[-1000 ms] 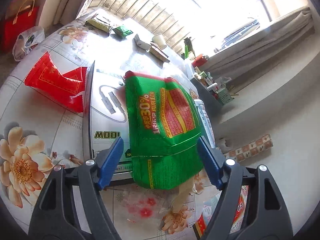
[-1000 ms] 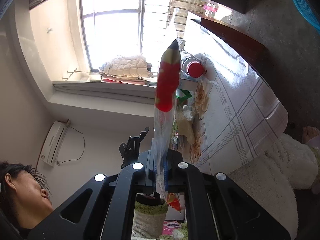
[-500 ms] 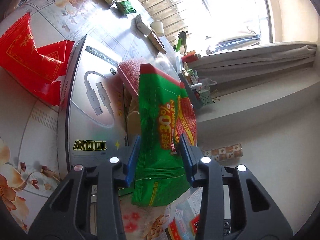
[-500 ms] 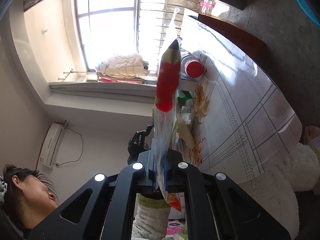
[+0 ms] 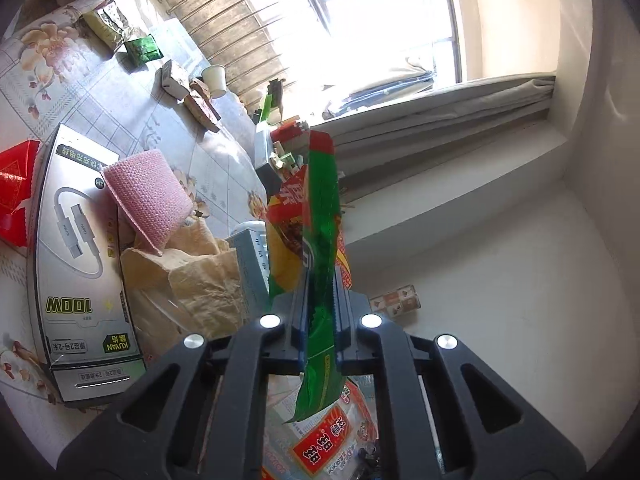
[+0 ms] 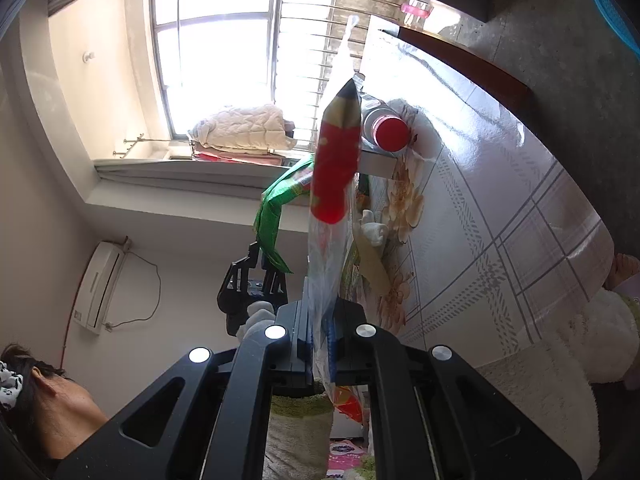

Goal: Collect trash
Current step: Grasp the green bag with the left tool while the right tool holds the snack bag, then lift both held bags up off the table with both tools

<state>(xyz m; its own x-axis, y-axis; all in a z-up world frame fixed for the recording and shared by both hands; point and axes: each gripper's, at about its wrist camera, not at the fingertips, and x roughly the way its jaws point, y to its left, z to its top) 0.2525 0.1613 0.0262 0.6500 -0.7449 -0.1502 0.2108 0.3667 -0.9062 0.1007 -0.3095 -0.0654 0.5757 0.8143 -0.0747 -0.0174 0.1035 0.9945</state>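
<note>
A green snack bag (image 5: pixel 320 208) stands edge-on, lifted off the table. My left gripper (image 5: pixel 320 304) is closing on it, and its blue pads press the bag's lower part. In the right wrist view the same green bag (image 6: pixel 272 216) hangs from the left gripper (image 6: pixel 256 280) in the air beside the table. My right gripper (image 6: pixel 320 320) is shut on a clear plastic bag with a red pencil print (image 6: pixel 336 168), which sticks up ahead of the fingers.
On the flowered table (image 5: pixel 120 92) lie a silver cable box (image 5: pixel 80 248), pink bubble wrap (image 5: pixel 148 192), a brown paper bag (image 5: pixel 200 276), a red packet (image 5: pixel 16 188), a paper cup (image 5: pixel 216 80) and green packets (image 5: pixel 142 50). A red-capped bottle (image 6: pixel 390 132) lies further along. A person's head (image 6: pixel 48 400) is at lower left.
The left jaws closed from wide apart onto the green bag and raised it off the silver box, tilting upward. The right gripper kept its hold on the clear bag.
</note>
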